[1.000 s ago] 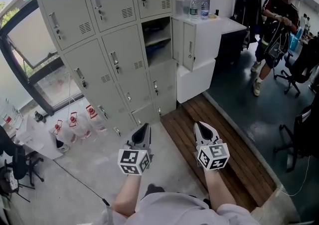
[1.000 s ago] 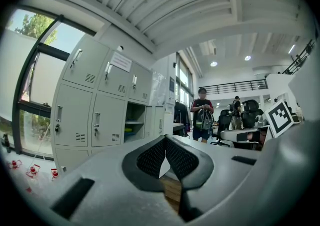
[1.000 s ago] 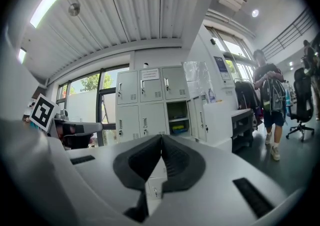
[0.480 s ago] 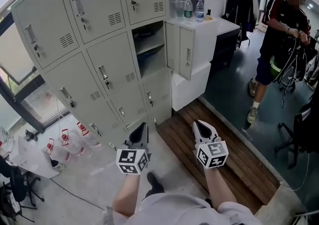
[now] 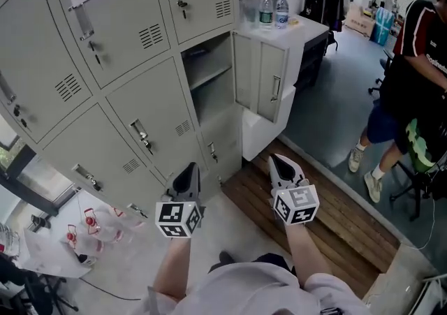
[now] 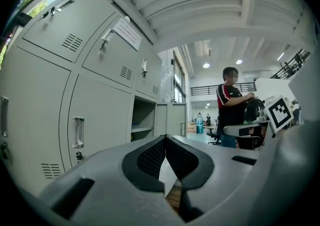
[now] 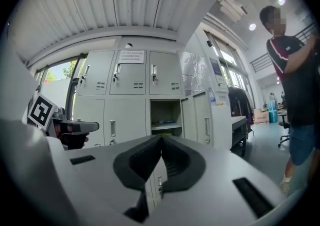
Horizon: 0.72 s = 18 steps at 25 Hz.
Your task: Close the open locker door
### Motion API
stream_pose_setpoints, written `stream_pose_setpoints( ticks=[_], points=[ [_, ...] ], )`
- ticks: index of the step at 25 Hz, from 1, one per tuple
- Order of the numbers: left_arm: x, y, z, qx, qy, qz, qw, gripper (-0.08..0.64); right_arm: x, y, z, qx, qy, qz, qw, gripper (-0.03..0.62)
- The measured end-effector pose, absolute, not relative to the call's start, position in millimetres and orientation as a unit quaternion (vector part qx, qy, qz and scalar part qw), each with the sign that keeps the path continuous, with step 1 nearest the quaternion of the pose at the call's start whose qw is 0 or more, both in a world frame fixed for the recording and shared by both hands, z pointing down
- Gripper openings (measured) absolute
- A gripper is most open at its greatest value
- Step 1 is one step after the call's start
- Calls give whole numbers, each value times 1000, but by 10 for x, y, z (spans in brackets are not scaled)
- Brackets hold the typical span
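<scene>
A bank of grey lockers [image 5: 126, 97] fills the left of the head view. One middle-row compartment [image 5: 209, 76] stands open, with a shelf inside, and its door [image 5: 264, 82] swings out to the right, handle side facing me. My left gripper [image 5: 187, 178] and right gripper [image 5: 281, 165] are held low in front of me, short of the lockers, both shut on nothing. In the right gripper view the open door [image 7: 200, 117] and compartment [image 7: 165, 115] lie straight ahead above the closed jaws. The left gripper view shows the open compartment [image 6: 145, 120] too.
A white cabinet [image 5: 293, 48] with two water bottles [image 5: 272, 10] stands right of the open door. A person [image 5: 412, 83] stands at the right by office chairs. Wooden decking [image 5: 328, 216] lies underfoot, and plastic jugs [image 5: 84, 230] sit on the floor at the left.
The view has come closer to the lockers, which now look larger. The person at the right has come nearer. Both grippers keep their place in front of me, still shut.
</scene>
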<state>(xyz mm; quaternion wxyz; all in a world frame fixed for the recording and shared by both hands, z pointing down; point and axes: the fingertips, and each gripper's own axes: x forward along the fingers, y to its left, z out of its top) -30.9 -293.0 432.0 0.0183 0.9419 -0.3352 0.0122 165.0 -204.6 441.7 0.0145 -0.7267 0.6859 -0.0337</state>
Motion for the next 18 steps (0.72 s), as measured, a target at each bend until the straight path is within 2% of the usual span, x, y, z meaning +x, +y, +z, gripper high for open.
stream_pose_setpoints(
  ticks=[10, 18],
  points=[
    [-169, -3592, 4386, 932, -362, 11, 32, 8, 2087, -2759, 4420, -728, 685, -33, 2, 12],
    [249, -3872, 4341, 916, -399, 0, 43, 8, 3089, -3317, 4360, -723, 691, -23, -11, 21]
  ],
)
